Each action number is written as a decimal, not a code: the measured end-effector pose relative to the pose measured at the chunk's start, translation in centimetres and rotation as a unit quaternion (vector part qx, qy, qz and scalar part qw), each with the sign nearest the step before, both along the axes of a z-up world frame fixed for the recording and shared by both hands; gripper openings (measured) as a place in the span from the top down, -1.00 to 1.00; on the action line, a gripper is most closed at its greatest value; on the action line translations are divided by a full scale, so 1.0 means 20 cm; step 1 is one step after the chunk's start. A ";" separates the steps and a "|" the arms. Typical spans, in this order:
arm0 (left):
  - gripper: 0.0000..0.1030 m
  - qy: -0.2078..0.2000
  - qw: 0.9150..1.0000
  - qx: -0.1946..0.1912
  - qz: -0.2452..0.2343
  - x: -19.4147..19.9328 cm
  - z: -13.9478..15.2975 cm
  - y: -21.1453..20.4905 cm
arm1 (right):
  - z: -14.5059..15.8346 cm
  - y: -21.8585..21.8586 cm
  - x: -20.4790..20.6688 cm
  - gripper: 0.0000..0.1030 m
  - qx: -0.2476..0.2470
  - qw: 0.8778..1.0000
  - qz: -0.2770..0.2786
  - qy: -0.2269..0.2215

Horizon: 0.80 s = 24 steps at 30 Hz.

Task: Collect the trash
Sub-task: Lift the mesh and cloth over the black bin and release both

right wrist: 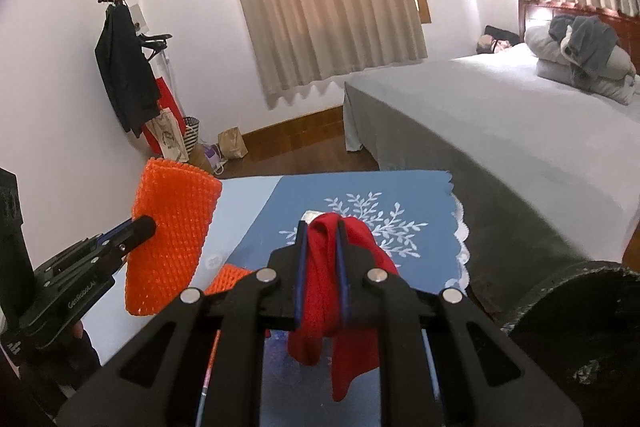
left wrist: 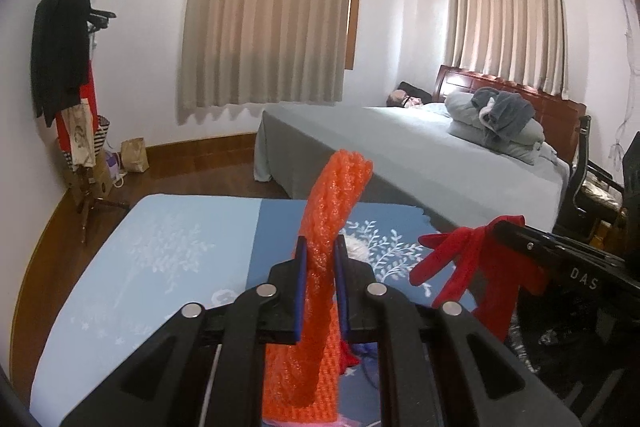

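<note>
My left gripper [left wrist: 320,259] is clamped tight on an orange foam net sleeve [left wrist: 340,187], which stands up above the blue leaf-print cloth [left wrist: 192,247]. My right gripper [right wrist: 322,239] pinches a red cloth glove [right wrist: 344,291], its loose fingers dangling over that same cloth beside the grey bed [right wrist: 500,115].

Kinda dim indoor light, beige pleated curtains [left wrist: 264,15] glowing softly; heavy fisheye bending, dark vignetted corners, slightly soft.

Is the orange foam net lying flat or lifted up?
Lifted: the orange foam net is pinched in the left tool, hanging clear above the blue cloth.
</note>
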<state>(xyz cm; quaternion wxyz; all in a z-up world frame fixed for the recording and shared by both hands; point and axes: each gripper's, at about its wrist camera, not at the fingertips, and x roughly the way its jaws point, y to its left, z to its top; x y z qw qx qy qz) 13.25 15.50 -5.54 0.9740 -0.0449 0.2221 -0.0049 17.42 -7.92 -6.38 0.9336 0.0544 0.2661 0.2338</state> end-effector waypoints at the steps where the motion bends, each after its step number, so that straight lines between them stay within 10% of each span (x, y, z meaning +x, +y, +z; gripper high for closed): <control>1: 0.75 -0.001 1.000 0.000 -0.002 -0.01 0.00 -0.01 | 0.01 -0.01 -0.01 0.77 0.000 1.000 -0.001 -0.001; 24: 0.75 -0.018 0.995 -0.013 -0.101 -0.10 0.09 -0.42 | 0.14 -0.39 -0.25 0.77 -0.010 0.997 -0.070 -0.029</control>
